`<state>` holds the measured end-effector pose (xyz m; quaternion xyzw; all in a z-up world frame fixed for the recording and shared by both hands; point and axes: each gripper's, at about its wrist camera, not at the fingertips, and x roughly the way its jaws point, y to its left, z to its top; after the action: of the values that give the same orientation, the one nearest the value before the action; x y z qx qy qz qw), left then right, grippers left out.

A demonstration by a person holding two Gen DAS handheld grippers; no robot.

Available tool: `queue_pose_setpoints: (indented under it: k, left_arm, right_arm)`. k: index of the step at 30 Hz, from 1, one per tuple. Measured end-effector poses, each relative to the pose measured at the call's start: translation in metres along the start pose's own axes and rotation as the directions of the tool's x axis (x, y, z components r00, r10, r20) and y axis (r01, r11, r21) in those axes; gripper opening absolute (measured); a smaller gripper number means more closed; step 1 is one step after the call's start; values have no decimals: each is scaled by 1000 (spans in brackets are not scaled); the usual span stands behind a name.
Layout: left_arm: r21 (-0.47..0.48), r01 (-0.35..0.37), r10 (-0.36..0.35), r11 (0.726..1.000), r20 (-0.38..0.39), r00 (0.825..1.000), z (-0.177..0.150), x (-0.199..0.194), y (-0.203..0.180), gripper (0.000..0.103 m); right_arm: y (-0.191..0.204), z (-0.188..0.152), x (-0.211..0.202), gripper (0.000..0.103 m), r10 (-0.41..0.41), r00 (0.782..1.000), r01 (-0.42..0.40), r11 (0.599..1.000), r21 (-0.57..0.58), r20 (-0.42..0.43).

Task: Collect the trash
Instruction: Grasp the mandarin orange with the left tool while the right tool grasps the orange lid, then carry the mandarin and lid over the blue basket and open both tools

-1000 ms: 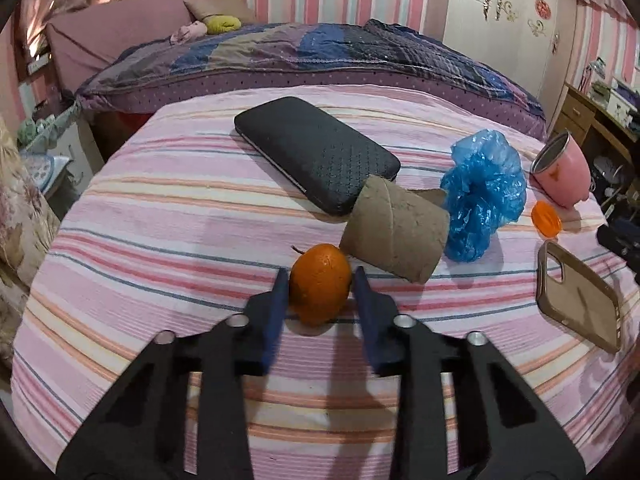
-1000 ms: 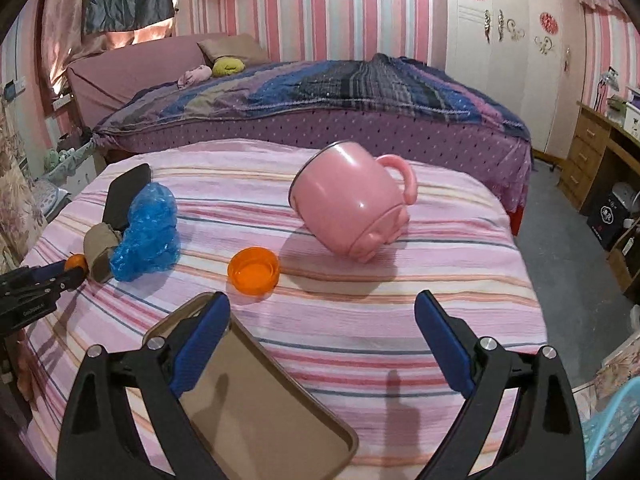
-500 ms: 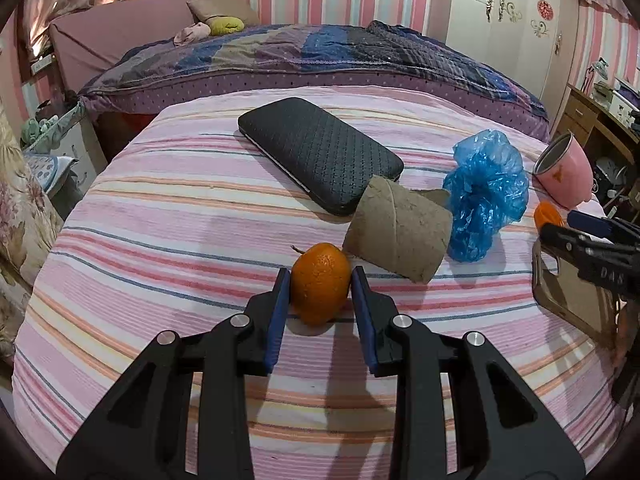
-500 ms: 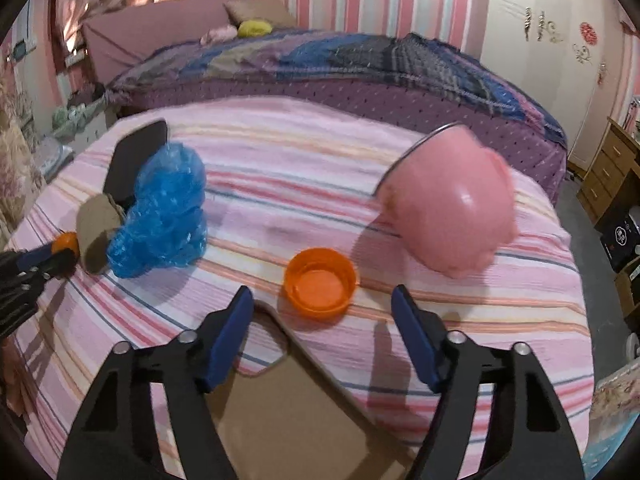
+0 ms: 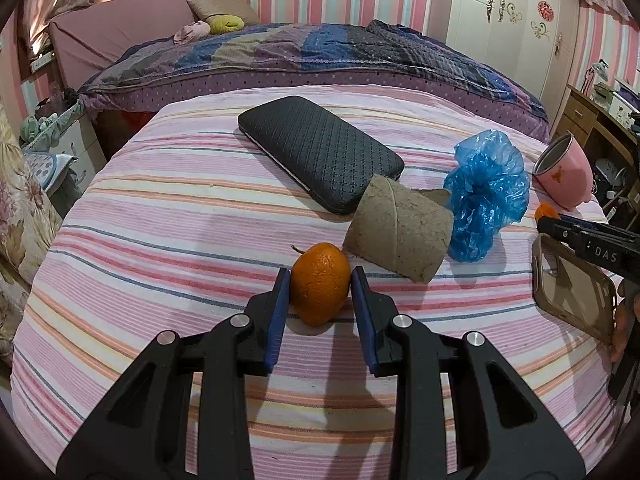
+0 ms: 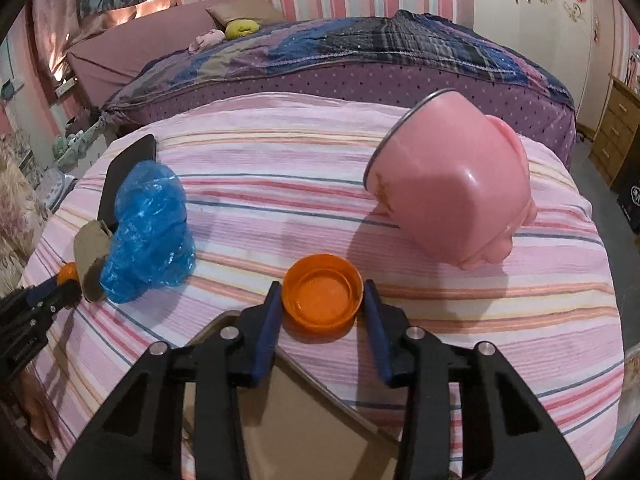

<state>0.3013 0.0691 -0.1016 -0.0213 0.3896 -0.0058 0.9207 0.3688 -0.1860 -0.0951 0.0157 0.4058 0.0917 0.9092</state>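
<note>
A small orange (image 5: 320, 288) lies on the striped tablecloth, and my left gripper (image 5: 321, 276) is shut on it, a blue pad pressing each side. Just behind it lie a cardboard tube (image 5: 400, 236) and a crumpled blue plastic bag (image 5: 486, 188). In the right wrist view an orange cap (image 6: 322, 300) sits open side up between the pads of my right gripper (image 6: 322, 292). Its jaws are closing and the pads meet the cap's rim on both sides. That gripper also shows at the right edge of the left wrist view.
A black textured case (image 5: 320, 152) lies toward the back of the round table (image 5: 160, 220). A pink mug (image 6: 452, 184) lies tipped on its side at the right. A brown phone case (image 6: 304, 420) sits under my right gripper. A bed stands beyond the table.
My right gripper moved forward and left over the phone case to the orange cap, and its jaws narrowed from wide open around it. The left gripper kept still on the orange.
</note>
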Motion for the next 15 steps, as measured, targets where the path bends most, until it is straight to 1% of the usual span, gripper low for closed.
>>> queue_pose_setpoints:
  k: [3,6,8,9,10,11,12,13,15]
  left_arm:
    - [0,-1,1,1000,1,1000,0,0,0,30]
    - [-4,0,0,1000,4,1000,0,-1,1,29]
    - [-15,-3,4,1000,29,1000,-1,-6,4,29]
    - [-20,-8,9,1000,51,999,-2,-11,4,29]
    - [-20,-10,12,1000,62,998,-3,-15,4,29]
    - [-19,-12,14,1000,70,997,-3,-18,4,29]
    - [-15,-11,13,1000,76,997,-6,-23,2,29]
    - [-14,-7,8,1000,80,997,-10,-29,-1,29]
    - [-6,3,-3,1000,89,996,-18,-42,-9,29]
  right_arm:
    - [-6,-7,-1,40,1,1000,-1,1000,-9,9]
    - [-14,-15,-22,40,-12,997,13,1000,-9,76]
    - [-14,-18,-31,40,-27,994,29,999,-21,104]
    - [-18,-23,-47,40,-38,991,43,999,-34,131]
    - [-20,-26,-53,40,-39,990,44,998,-35,136]
    - [-23,-27,-60,40,-40,989,46,998,-36,142]
    - [-31,-34,-76,40,-48,987,55,998,-36,153]
    - [-33,-34,-79,40,-50,987,56,998,-35,155]
    - [-47,-45,-104,40,-69,983,75,997,-29,169]
